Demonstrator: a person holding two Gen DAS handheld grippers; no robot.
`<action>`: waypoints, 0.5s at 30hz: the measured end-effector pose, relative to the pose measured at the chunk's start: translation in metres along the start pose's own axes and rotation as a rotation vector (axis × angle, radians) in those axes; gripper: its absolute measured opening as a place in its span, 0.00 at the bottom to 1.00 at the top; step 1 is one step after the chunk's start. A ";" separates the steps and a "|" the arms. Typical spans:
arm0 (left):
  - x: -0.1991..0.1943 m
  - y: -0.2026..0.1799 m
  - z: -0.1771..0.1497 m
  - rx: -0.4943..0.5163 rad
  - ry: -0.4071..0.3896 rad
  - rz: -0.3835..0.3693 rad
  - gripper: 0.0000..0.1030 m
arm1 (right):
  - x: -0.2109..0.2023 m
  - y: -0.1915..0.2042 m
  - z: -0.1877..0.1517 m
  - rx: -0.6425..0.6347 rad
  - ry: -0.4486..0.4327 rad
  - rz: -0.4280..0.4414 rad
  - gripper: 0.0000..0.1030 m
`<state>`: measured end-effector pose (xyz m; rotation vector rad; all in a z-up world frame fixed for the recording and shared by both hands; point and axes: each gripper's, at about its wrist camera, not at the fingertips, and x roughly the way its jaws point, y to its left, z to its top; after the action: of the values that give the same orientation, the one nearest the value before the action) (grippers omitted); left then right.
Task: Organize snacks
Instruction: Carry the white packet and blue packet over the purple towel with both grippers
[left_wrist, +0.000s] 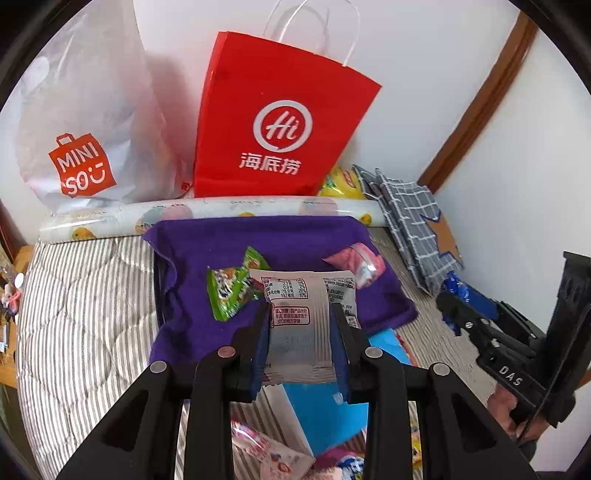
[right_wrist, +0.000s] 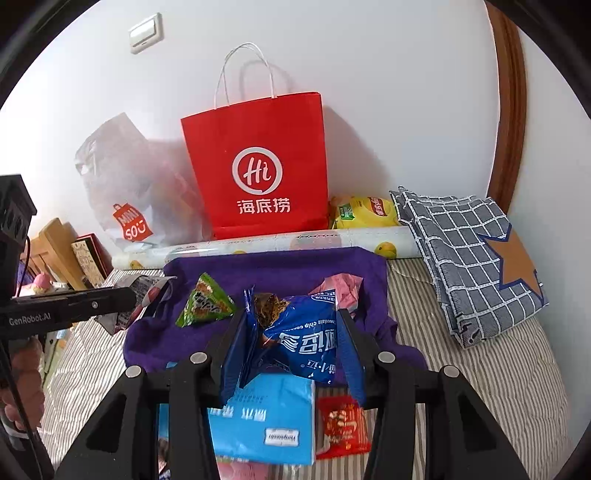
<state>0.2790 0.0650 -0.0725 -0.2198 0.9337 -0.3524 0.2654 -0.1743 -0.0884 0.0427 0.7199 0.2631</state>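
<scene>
Left wrist view: left gripper (left_wrist: 301, 321) clamps a silver snack packet (left_wrist: 301, 325) above a purple cloth (left_wrist: 280, 243) on the striped bedding (left_wrist: 85, 295) (white wall behind). Right gripper (right_wrist: 291, 332) clamps a blue cookie packet (right_wrist: 306, 339) over that cloth.

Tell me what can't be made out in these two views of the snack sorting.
- Red paper bag contents: both views, hidden by its front.
- Silver packet front: left view, only the printed back shows.
- Yellow chip bag: right view, partly behind the patterned roll.
- White Miniso bag contents: blurred through the plastic.
</scene>
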 end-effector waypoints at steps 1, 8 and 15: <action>0.003 0.001 0.002 -0.001 -0.003 0.008 0.30 | 0.002 -0.001 0.002 0.003 -0.001 0.000 0.43; 0.020 0.009 0.008 -0.024 -0.008 0.020 0.30 | 0.022 -0.010 0.009 0.002 0.012 0.010 0.43; 0.040 0.015 0.011 -0.027 -0.013 0.056 0.30 | 0.049 -0.018 0.005 0.020 0.049 0.026 0.43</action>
<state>0.3128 0.0639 -0.1005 -0.2206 0.9300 -0.2867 0.3083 -0.1795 -0.1184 0.0650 0.7706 0.2830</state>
